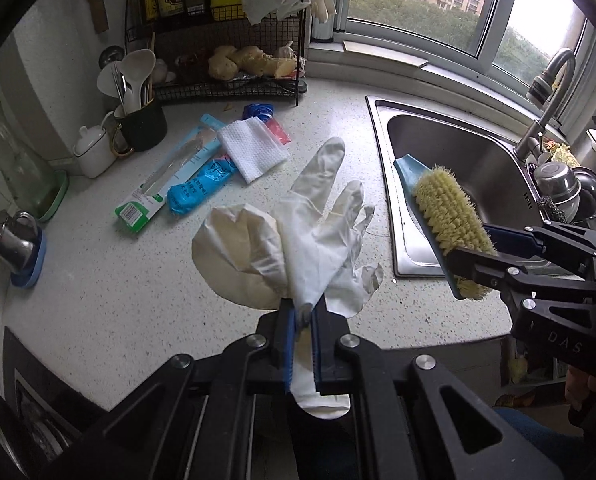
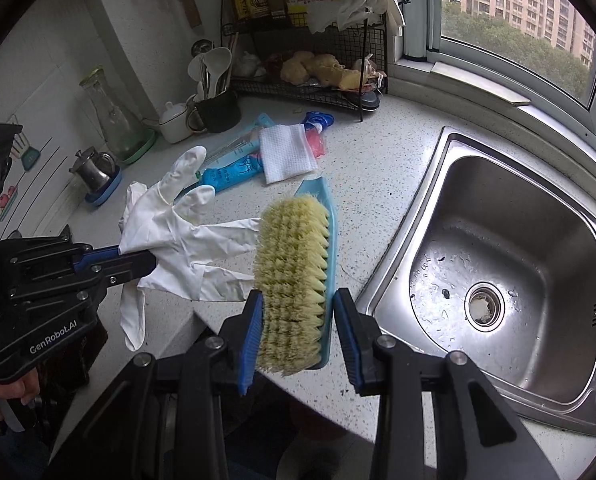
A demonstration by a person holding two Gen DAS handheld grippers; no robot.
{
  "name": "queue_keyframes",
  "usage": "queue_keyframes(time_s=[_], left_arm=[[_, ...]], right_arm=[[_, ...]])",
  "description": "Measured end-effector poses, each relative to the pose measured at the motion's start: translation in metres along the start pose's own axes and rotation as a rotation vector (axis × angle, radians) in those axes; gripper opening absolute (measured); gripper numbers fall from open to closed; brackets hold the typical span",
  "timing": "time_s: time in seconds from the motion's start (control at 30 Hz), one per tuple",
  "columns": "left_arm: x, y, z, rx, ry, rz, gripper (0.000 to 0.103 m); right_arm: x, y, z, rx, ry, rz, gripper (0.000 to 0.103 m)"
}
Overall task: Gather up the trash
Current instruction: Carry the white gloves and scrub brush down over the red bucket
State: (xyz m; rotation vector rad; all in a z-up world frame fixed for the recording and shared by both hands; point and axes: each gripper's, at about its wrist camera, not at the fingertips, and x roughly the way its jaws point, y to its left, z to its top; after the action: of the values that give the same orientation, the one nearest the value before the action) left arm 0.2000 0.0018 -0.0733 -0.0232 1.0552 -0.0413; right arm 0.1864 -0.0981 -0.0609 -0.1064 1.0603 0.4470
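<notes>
Glove point(image 1: 318, 216) thin matt rubber; sink point(image 2: 514, 240) glossy steel.

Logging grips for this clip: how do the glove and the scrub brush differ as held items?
The glove is white, limp and crumpled; the scrub brush is rigid, blue-backed with yellow bristles. The left gripper pinches the glove nearly shut; the right gripper spans the brush wider. Both are held above the counter.

a translucent white rubber glove point(image 1: 318, 216) and a blue-backed scrubbing brush with pale yellow bristles point(image 2: 293, 276) are seen over a white speckled stone table point(image 1: 137, 300); blue pads are borne by each black tool.
</notes>
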Motion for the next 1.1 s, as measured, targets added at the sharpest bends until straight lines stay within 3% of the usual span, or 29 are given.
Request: queue_keyframes(time_s=[0.27,0.53,0.83,1.1], left_arm=[[-0.027,-0.049,-0.067,-0.039,0.005,-0.003,0.006],[-0.027,-0.086,-0.119,-0.040,0.078,-0.014,0.006],[0.002,-0.091,-0.154,-0.014,0.188,-0.051,0.006],[0.047,-0.086,-0.175,0.061,0.291,-0.099,0.006]], right_arm=[[-0.036,0.000,-0.058,-0.053,0.002,0.021,0.033],[-0.053,-0.007,-0.109,-0.061,0.064,0.004,0.033],[-0.035,-0.005,-0.141,-0.017,0.157,-0.003,0.033],[0.012,0.008,-0.164,0.044,0.257,-0.004,0.033]])
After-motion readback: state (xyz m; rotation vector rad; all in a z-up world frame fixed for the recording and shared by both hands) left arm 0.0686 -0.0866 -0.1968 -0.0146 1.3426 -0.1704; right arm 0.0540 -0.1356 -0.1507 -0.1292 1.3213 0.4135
